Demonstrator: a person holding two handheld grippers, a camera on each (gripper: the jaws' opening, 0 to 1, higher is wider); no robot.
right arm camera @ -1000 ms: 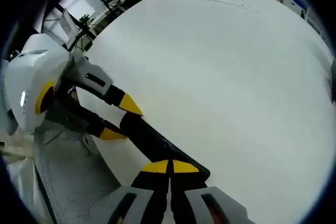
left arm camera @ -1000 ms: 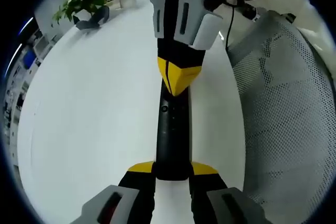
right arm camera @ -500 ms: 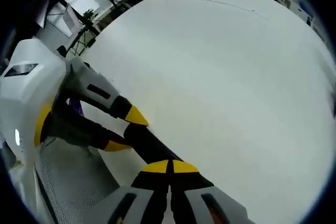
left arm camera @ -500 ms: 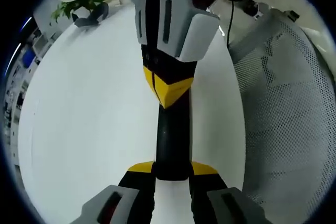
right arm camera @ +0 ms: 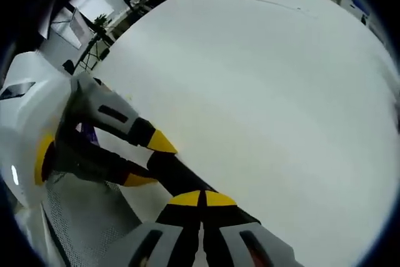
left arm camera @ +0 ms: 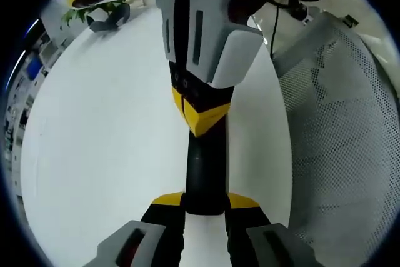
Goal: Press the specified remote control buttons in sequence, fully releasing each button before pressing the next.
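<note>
- left gripper view: the left hand-held gripper (left arm camera: 205, 207) has its two yellow-tipped jaws clamped on the near end of the remote control (left arm camera: 206, 170), one tip on each side; the remote is a slim black stick running straight away from the camera, held over the white desk (left arm camera: 100, 136)
- same view: the right hand-held gripper (left arm camera: 201, 117) comes in from the top, its yellow tips pinched together into one point sitting right on top of the remote's upper face, about halfway along it; the buttons are hidden under those tips, so I can't tell which one it's on
- right gripper view: the right hand-held gripper (right arm camera: 201, 199) shows its jaws closed flat against each other, nothing between them, tips down on the remote control (right arm camera: 178, 176); the left hand-held gripper (right arm camera: 145, 161) reaches in from the left with one yellow tip either side of the remote's far end
- desk is plain white and bare around the remote; a white mesh chair back (left arm camera: 340, 136) sits just to the right of it in the left gripper view
- far edge of the desk has a green potted plant (left arm camera: 94, 12) with something dark grey right next to it; too small to tell what
- a black cable (left arm camera: 275, 17) hangs near the right hand-held gripper's body at the top of the left gripper view
</note>
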